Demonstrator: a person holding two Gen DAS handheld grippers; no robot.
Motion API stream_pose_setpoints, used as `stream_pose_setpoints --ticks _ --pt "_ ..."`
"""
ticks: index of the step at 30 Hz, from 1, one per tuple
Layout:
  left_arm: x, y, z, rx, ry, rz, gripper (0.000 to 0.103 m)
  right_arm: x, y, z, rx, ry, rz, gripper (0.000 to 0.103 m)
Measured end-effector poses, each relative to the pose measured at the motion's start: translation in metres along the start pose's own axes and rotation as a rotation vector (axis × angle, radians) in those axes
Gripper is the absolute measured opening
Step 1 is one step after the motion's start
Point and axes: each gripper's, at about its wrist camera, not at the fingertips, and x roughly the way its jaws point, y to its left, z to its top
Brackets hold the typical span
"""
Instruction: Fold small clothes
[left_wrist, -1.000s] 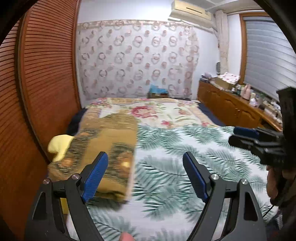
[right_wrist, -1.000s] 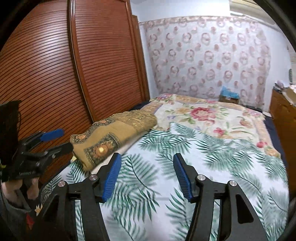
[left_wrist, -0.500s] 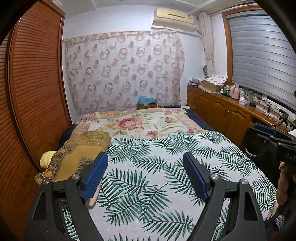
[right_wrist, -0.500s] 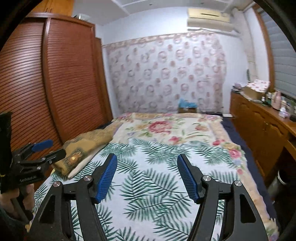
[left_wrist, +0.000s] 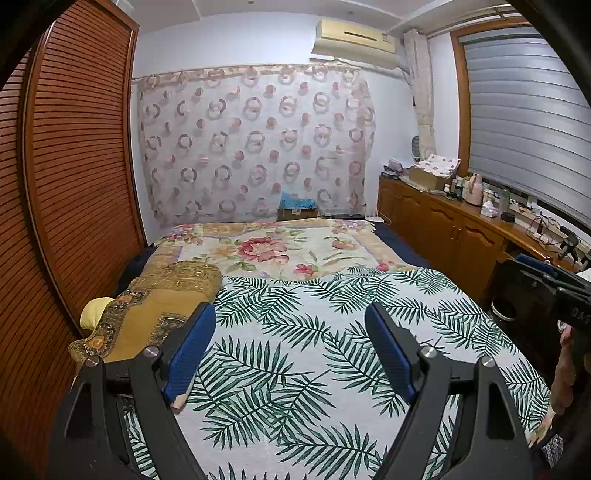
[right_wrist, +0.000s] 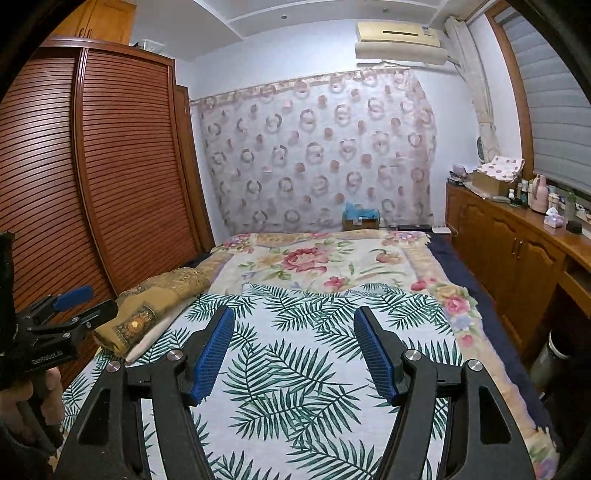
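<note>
Change: we have swung both views away from the bed's left edge; the folded ochre cloth, a second ago right ahead, now lies off to the side.
Left gripper: jaws apart, empty.
Right gripper: jaws apart, empty.
Cloth: on the palm-leaf sheet by the wardrobe.
Meaning: this piece looks finished, we judge; no other garment shows.

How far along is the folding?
Done: one folded brown cloth lies at the bed's left edge, beside the wardrobe. In hand: nothing; left gripper and right gripper are open and empty above the bed. Left: no unfolded clothes are in view.
</note>
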Motion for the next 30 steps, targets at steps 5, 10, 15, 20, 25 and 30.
stream_pose_setpoints --ticks 5,10,15,20,25,30 --pt "0.000 0.004 0.001 -0.023 -0.003 -0.002 0.083 0.011 0.001 0.003 -0.007 0.001 -0.005 0.069" --pt "-0.002 0.004 0.001 -0.028 -0.008 0.001 0.083 0.012 0.002 0.004 -0.008 0.001 -0.006 0.069" --pt "-0.002 0.005 0.001 -0.028 -0.008 -0.002 0.083 0.014 -0.001 0.003 -0.012 0.003 -0.004 0.069" --pt "-0.003 0.004 0.001 -0.028 -0.008 0.000 0.083 0.014 -0.002 0.003 -0.012 0.003 -0.003 0.069" --pt "-0.003 0.004 0.001 -0.028 -0.008 0.000 0.083 0.015 -0.004 0.004 -0.019 0.002 -0.007 0.069" --pt "-0.003 0.004 0.001 -0.028 -0.008 0.000 0.083 0.015 -0.006 0.004 -0.024 0.000 -0.008 0.069"
